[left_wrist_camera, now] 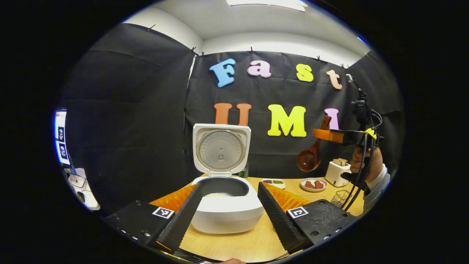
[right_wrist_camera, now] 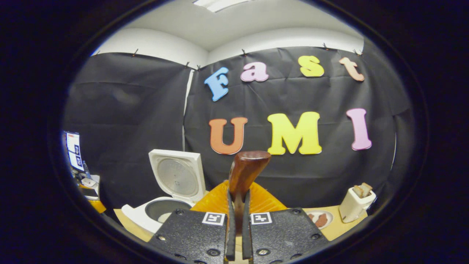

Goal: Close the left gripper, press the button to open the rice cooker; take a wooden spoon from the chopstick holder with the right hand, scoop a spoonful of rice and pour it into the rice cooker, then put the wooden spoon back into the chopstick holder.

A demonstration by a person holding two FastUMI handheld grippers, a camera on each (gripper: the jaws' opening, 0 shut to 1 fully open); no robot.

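The white rice cooker (left_wrist_camera: 227,211) is sitting on the table with its lid (left_wrist_camera: 221,149) standing upright and wide open, showing the round metal inner plate. Its dark inner pot (left_wrist_camera: 224,187) is lying exposed, with something pale showing at the bottom. The wooden spoon (left_wrist_camera: 310,154) is hanging in the air to the right of the cooker, well above the table, handle up and its round reddish-brown bowl pointing down. The wire chopstick holder (left_wrist_camera: 340,198) is standing on the table below it.

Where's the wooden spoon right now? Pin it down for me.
The wooden spoon is clamped in the right gripper, hanging bowl-down in the air right of the open rice cooker, above the small plate by the toaster.
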